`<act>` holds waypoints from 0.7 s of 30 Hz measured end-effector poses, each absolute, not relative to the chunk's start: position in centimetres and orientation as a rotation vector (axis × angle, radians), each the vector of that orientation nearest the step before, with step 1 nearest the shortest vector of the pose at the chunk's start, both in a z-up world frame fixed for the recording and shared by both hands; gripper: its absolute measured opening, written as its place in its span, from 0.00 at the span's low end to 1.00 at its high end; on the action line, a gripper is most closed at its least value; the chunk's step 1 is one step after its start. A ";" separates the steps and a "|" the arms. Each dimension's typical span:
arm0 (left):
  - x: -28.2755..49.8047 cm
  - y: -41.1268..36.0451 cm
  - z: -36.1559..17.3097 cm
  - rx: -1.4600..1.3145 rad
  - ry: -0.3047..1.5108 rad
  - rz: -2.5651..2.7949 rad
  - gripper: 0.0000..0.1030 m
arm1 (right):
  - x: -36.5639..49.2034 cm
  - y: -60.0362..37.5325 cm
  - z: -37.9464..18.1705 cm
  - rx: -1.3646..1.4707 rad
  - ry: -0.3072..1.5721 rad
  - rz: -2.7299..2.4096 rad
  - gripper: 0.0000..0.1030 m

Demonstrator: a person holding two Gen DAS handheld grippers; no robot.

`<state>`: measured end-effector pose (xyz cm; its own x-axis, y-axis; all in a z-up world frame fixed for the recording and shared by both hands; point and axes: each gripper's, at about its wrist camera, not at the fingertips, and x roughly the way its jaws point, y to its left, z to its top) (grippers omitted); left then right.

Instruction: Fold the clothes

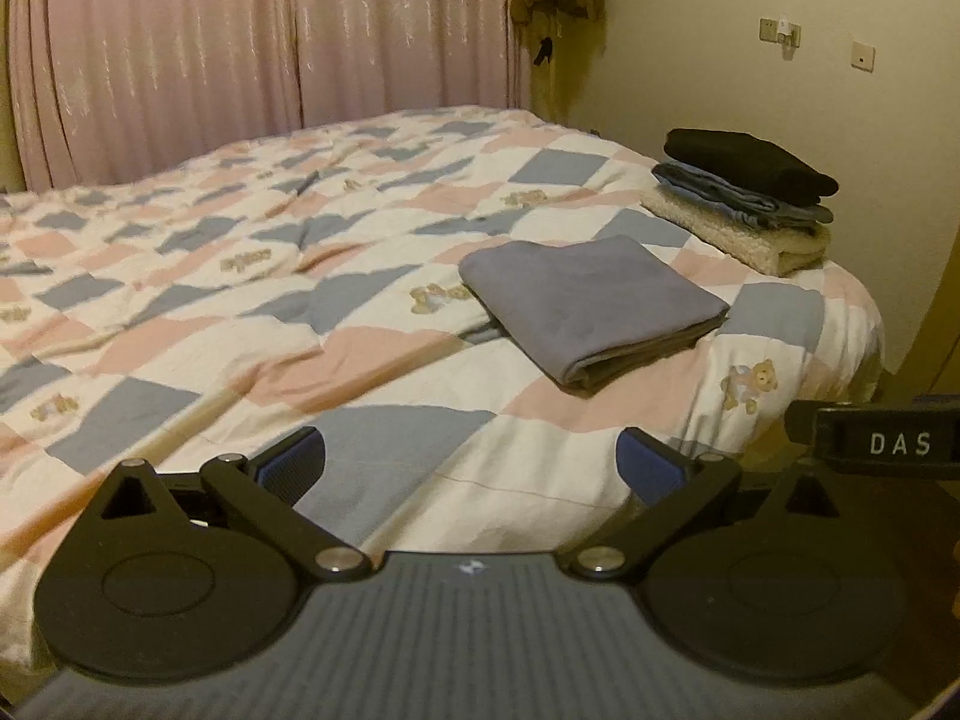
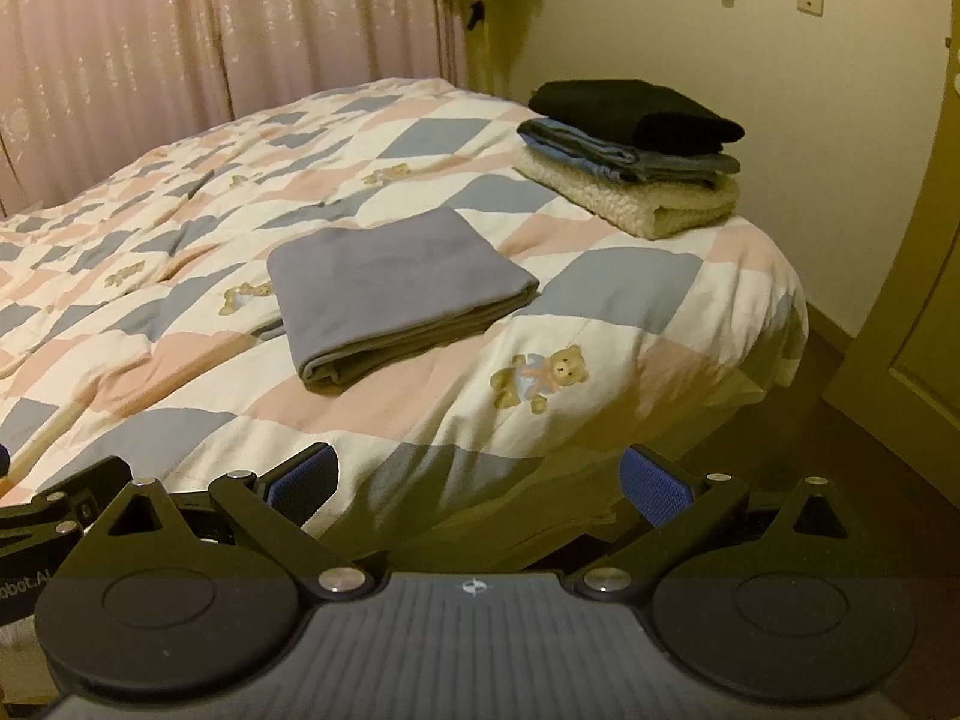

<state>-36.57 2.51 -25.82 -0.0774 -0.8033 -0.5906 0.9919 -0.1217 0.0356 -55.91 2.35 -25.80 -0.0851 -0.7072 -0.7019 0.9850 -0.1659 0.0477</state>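
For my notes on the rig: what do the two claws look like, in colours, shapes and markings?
Both are alike. The left claw and right claw have black linkage arms with silver pivots, round black discs, a ribbed grey base with a small logo, and blue textured pads.

One grey folded garment [image 2: 396,288], three stacked folded items [image 2: 636,156], two wall plates [image 2: 807,0]

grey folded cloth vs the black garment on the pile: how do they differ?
The grey folded cloth lies alone, directly on the quilt; the black garment tops a stack over blue and cream items. The grey one is nearer the grippers, the black one by the bed's far corner. Both are folded flat, and neither is held.
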 end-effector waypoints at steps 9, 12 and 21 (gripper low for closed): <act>-36.6 3.4 -26.1 0.579 0.435 -1.614 0.99 | -55.7 2.9 -26.5 0.704 0.544 -1.611 1.00; -36.8 3.6 -26.1 0.585 0.438 -1.614 0.99 | -55.9 3.1 -26.7 0.704 0.546 -1.611 1.00; -37.2 3.2 -26.4 0.607 0.433 -1.628 0.99 | -56.4 2.7 -27.3 0.728 0.547 -1.616 1.00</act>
